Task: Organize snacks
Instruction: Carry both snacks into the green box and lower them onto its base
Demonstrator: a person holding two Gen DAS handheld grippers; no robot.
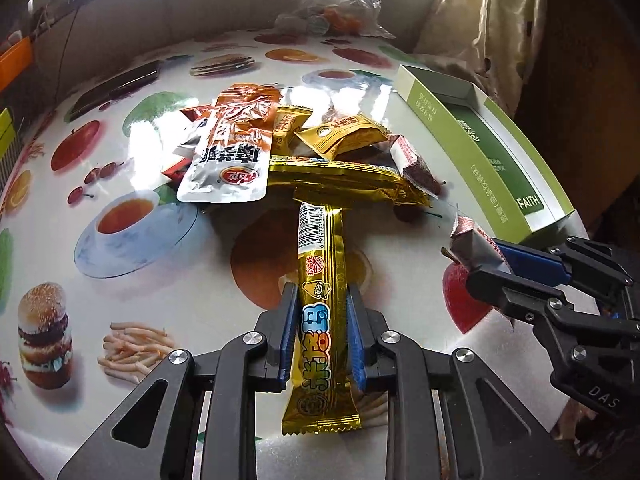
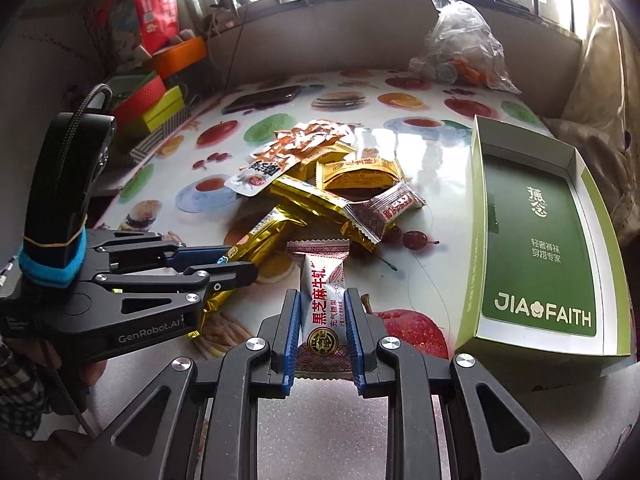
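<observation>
On the fruit-print table [image 1: 168, 308], seen from the left wrist, the left gripper [image 1: 322, 336] is clamped across the middle of a gold snack stick [image 1: 320, 308]. It looks light, slick and crinkly, so a mid-length hold suits it. A barcode shows near its far end.

From the right wrist, the right gripper [image 2: 322, 338] is closed on a white candy packet [image 2: 324, 300] with Chinese print, soft and puffy. Just right stands the green box [image 2: 536, 280], reading "JIA FAITH"; the snack pile [image 2: 320, 184] lies beyond.
</observation>
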